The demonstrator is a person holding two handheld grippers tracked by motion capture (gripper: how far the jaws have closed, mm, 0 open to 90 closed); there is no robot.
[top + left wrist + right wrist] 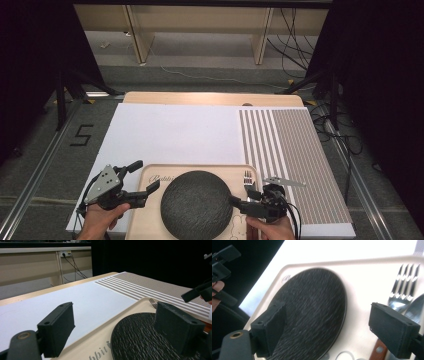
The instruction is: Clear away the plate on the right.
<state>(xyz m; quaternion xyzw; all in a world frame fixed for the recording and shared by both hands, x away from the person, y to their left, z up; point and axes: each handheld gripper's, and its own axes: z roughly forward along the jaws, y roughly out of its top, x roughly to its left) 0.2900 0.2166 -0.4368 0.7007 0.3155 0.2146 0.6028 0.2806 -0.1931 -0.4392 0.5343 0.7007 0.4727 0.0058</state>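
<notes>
A dark round textured plate (196, 204) lies on a pale wooden tray (150, 172) at the table's near edge. A fork (247, 177) rests on the tray just right of the plate. My left gripper (144, 177) is open at the tray's left rim, one jaw over the white mat and the other over the plate (135, 337). My right gripper (244, 196) is open at the plate's right edge. In the right gripper view one jaw hangs over the plate (312, 310) and the other over the fork (404, 282) and a spoon (417, 307). Neither gripper holds anything.
A white mat (170, 132) covers the table's left and middle, and a striped placemat (295, 150) covers the right side. A wooden handle (378, 350) lies on the tray below the fork. Black stands and cables flank the table on the floor.
</notes>
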